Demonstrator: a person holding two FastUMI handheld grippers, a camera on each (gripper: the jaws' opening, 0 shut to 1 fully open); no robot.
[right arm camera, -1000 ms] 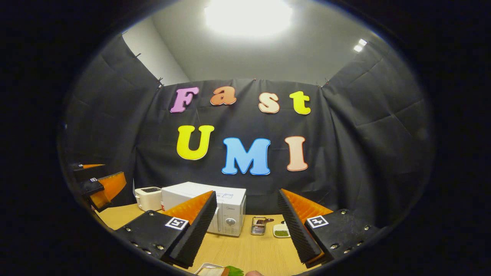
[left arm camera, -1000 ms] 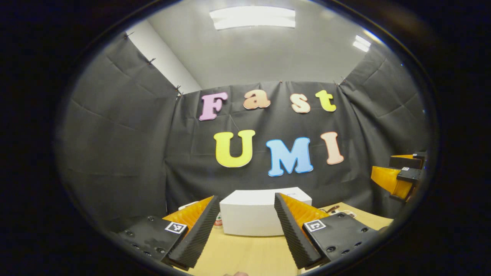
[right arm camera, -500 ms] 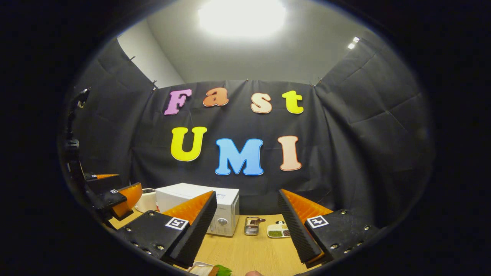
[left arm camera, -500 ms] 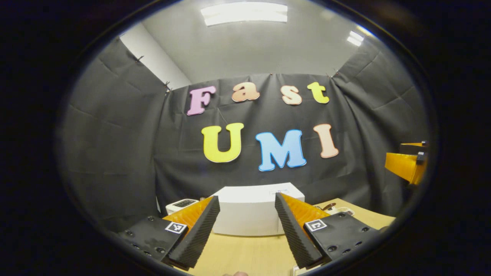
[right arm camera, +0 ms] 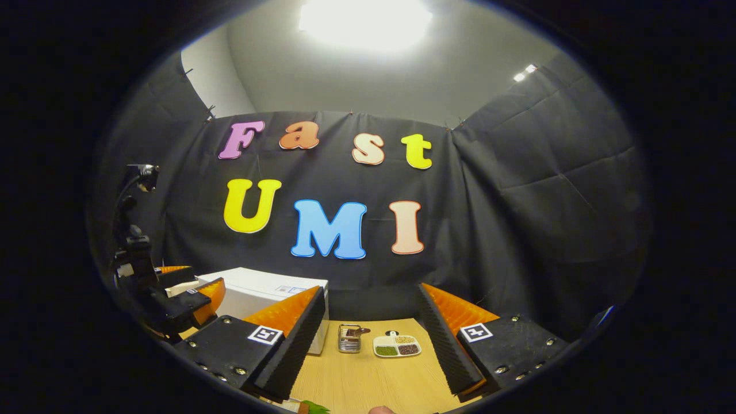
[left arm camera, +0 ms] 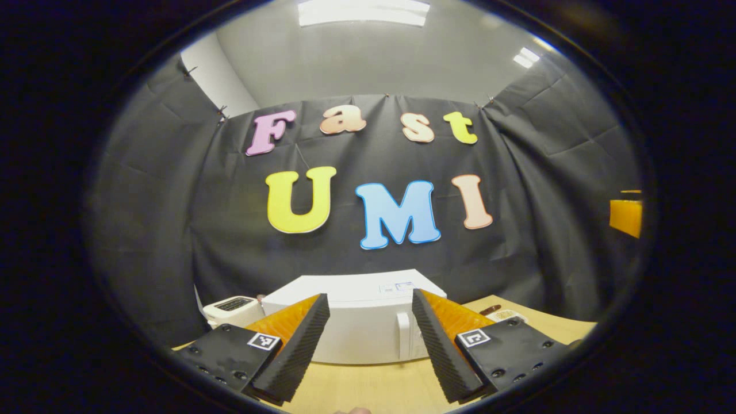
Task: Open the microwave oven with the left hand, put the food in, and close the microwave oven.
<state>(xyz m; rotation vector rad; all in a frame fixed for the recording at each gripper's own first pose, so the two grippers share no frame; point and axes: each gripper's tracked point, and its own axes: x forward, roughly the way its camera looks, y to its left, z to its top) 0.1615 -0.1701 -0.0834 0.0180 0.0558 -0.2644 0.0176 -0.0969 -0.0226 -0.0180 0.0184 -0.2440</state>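
Microwave oven (left arm camera: 359,322): white box, door closed, on tabletop (left arm camera: 368,388) straight ahead of left hand-held gripper (left arm camera: 368,351)
Left hand-held gripper: fingers spread, holding nothing
Right hand-held gripper (right arm camera: 368,345): fingers spread, holding nothing

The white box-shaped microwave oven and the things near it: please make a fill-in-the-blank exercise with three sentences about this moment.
1. The door of the white box-shaped microwave oven is ____.
2. The left gripper has its jaws ____, with nothing between them.
3. In the right gripper view, the small metal wire basket stands on the wooden table just ____ of the white divided dish.

Missing words: closed; open; left
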